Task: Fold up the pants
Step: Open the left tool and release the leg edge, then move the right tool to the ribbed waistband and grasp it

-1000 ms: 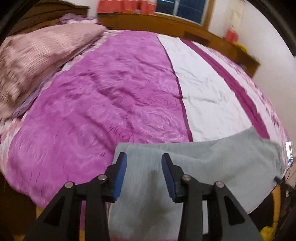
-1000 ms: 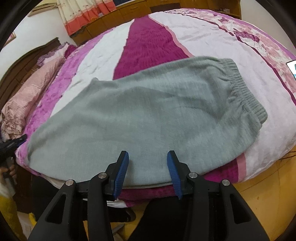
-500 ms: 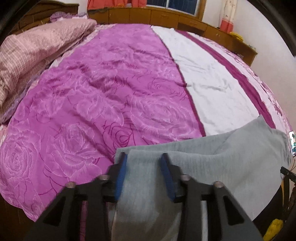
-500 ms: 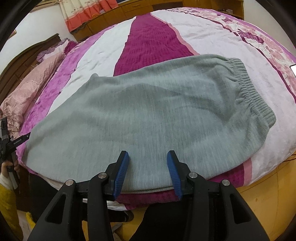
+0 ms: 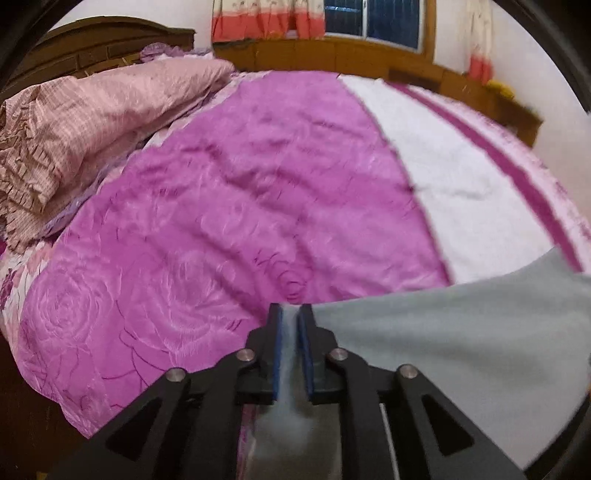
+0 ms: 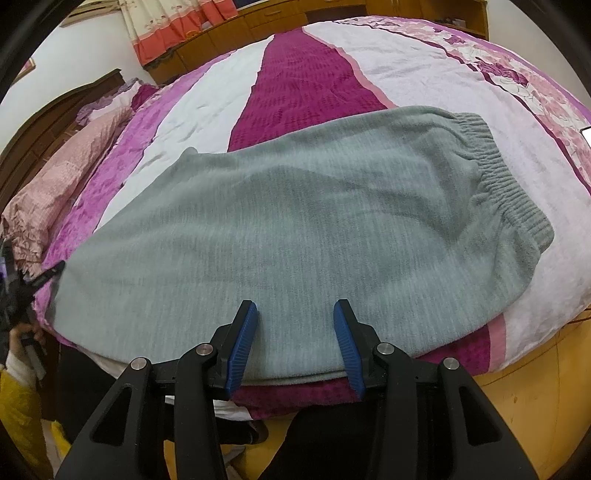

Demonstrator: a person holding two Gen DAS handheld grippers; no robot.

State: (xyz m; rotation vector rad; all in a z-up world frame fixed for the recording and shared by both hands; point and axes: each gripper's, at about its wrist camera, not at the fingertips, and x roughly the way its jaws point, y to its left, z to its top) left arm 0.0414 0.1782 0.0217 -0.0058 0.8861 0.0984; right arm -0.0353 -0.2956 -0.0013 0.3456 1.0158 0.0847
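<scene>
I am looking across a wide bed (image 5: 258,206) under a purple rose-embossed bedspread (image 5: 155,295) with white and dark magenta stripes. A dark wooden headboard (image 5: 92,40) stands at its far end, a window with a red-hemmed curtain (image 5: 266,18) behind it. A pink ruffled pillow (image 5: 74,122) lies at the head.

The grey fleece pants (image 6: 303,236) lie folded lengthwise along the near edge of the bed, elastic waistband (image 6: 506,177) to the right, leg ends to the left.

My left tool (image 5: 290,314) is nearly closed on the leg-end corner of the pants, a strip of grey cloth pinched between its blue pads (image 5: 276,347). A second ago those jaws stood wide apart over the cloth; they clamped in and have just eased out slightly, the cloth still between them.

My right tool (image 6: 295,314) hangs over the near edge of the pants with its jaws apart, gripping nothing, as before.
</scene>
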